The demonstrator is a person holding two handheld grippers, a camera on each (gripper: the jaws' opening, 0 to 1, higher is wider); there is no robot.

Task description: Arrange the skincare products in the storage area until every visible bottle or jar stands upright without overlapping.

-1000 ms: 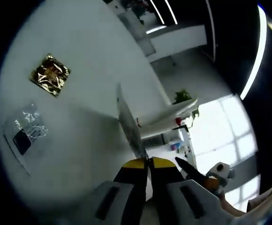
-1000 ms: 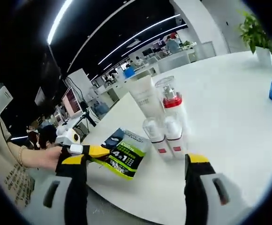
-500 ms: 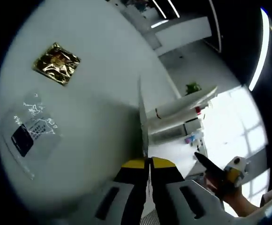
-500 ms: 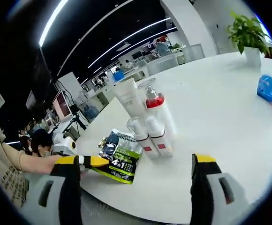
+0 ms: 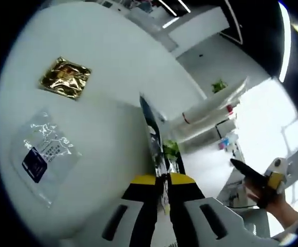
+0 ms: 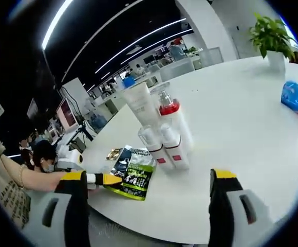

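At the bottom centre of the left gripper view, the left hand-held gripper (image 5: pixel 162 180) was clenched on the edge of a green sachet (image 5: pixel 154 139), seen edge-on, with a gold foil packet (image 5: pixel 65 77) at upper left and a clear sachet (image 5: pixel 45 153) at left lying flat on the white tabletop (image 5: pixel 108 67). Along the bottom of the right gripper view, the right hand-held gripper (image 6: pixel 149 182) stood released with jaws wide apart. Just above it, at frame centre, two small bottles (image 6: pixel 164 146), a red-collared pump bottle (image 6: pixel 173 119) and a white tube (image 6: pixel 140 103) stood upright, close together.
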